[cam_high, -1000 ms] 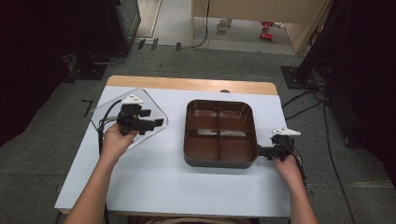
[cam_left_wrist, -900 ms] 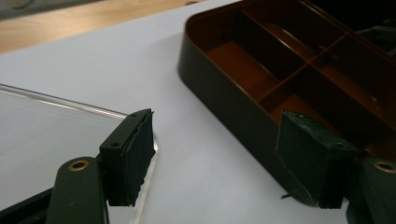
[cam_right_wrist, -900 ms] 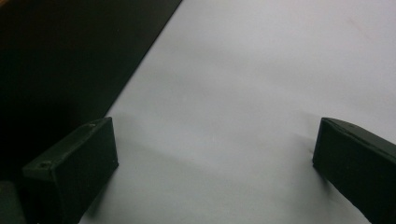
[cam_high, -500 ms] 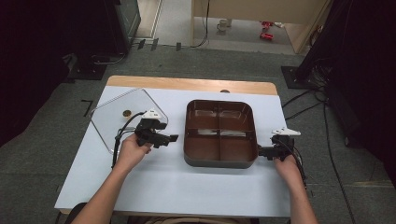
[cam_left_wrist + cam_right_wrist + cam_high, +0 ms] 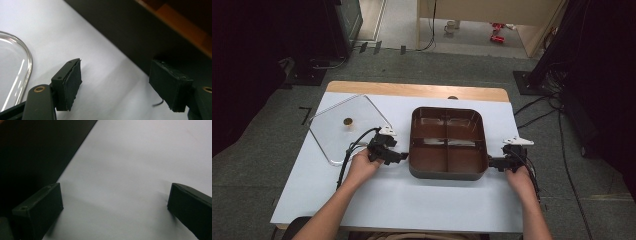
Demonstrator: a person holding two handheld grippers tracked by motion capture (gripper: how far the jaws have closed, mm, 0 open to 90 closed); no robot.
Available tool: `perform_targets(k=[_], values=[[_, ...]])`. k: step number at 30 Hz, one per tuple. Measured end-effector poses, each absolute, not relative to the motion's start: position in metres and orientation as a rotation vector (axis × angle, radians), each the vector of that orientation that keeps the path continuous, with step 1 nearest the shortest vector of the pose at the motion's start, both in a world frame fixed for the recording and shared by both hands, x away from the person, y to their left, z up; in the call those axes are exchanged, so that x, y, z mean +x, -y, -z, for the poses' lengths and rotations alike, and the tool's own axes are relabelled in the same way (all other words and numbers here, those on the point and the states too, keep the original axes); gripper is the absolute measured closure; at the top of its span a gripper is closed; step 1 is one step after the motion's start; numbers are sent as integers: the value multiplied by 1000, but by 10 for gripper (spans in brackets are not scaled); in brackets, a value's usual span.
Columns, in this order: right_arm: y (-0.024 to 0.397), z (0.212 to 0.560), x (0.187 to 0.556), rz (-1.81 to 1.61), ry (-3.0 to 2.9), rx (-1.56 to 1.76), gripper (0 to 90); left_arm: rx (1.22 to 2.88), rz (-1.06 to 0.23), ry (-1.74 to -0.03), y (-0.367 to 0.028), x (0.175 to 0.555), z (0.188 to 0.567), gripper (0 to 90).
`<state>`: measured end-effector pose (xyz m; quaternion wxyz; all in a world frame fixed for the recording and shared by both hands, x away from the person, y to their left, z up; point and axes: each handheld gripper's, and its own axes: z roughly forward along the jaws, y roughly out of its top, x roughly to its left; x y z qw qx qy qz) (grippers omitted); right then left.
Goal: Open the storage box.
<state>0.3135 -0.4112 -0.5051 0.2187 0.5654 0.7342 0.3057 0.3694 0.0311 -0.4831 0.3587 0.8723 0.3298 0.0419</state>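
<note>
Risk first at the near side: left gripper (image 5: 398,157) at about 8 o'clock of the brown four-compartment tray (image 5: 447,174), open, jaws just eased a little closer, nothing but bare white table (image 5: 412,205) between the pads (image 5: 71,83); one pad close against the dark tray wall, touching or not impossible to tell. Closed from here, likely to pinch air or skid off the wall instead of catching the rim, nudging the tray toward 3 o'clock. Right gripper (image 5: 493,163) at about 4 o'clock of the tray, also wide open and empty, table between the pads and the tray wall just outside one of them; same danger mirrored. Tray itself mid-table, flat, all four compartments empty, held by neither tool. With one side gripped and the other missed: probably a tilt or a swing about the gripped edge on any lift. With both grips low on the smooth wall rather than under the rim: probably a slip under the tray's own weight. Farther off, at 10 o'clock of the tray, clear glass lid (image 5: 334,135) flat on the table, its near corner just behind the left gripper and the trailing cable; a backward or sideways jerk of that hand apt to knock or drag the lid toward the table's 9 o'clock edge.
</note>
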Motion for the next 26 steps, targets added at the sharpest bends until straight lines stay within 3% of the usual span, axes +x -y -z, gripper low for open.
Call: perform_targets(k=[7,11,26], values=[[411,505,313,-846,-2032,1565,0,2242,-113,-771,-34,368,489,198],[411,505,313,-846,-2032,1565,0,2259,-207,-700,-33,360,494,195],[411,505,313,-846,-2032,1564,0,2243,-292,-679,-32,352,499,191]])
